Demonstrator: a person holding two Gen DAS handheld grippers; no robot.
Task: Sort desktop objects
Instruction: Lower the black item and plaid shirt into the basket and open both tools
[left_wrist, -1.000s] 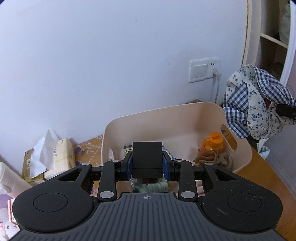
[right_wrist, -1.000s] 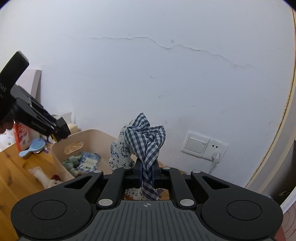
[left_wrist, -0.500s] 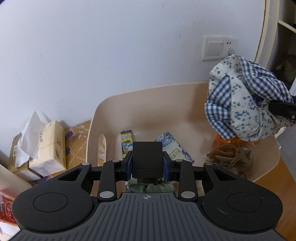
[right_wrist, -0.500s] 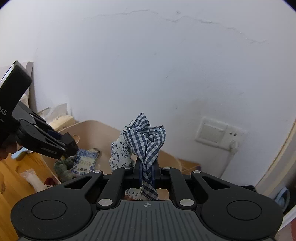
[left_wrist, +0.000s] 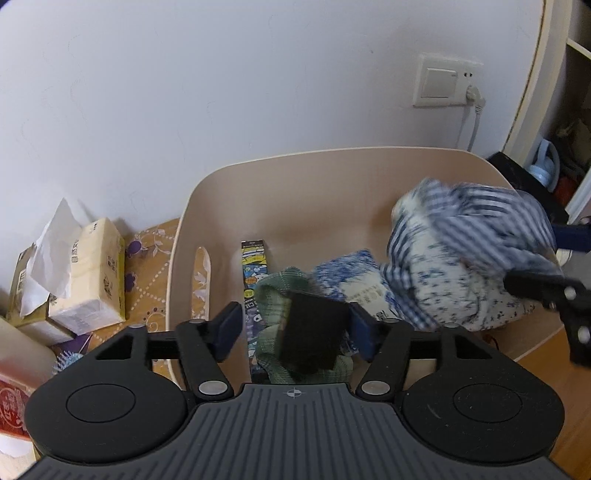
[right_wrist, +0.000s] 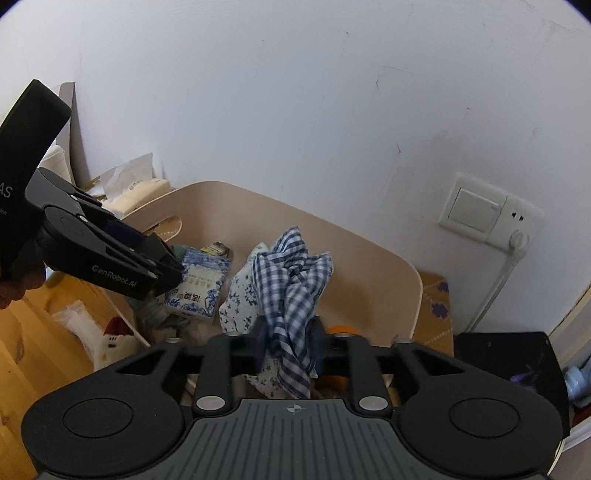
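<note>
A beige plastic bin (left_wrist: 332, 162) stands against the wall; it also shows in the right wrist view (right_wrist: 354, 240). My left gripper (left_wrist: 295, 328) is open over the bin, and a black box (left_wrist: 310, 338) drops tilted between its spread fingers onto a green cloth (left_wrist: 273, 291). My right gripper (right_wrist: 288, 343) is opening, with a blue checked and floral cloth bundle (right_wrist: 288, 288) between its fingers over the bin. The bundle (left_wrist: 469, 254) shows blurred in the left wrist view.
The bin holds a blue-patterned packet (right_wrist: 195, 288), a comic-print box (left_wrist: 253, 273) and an orange item (right_wrist: 340, 328). Tissue packs (left_wrist: 85, 273) lie left of the bin. A wall socket with a plugged cable (left_wrist: 447, 83) is behind. Wooden desk (right_wrist: 33, 339) lies left.
Both grippers moved down over the bin. The left gripper opened and let go of the black box, which tips downward. The right gripper's fingers have started to spread around the cloth.
</note>
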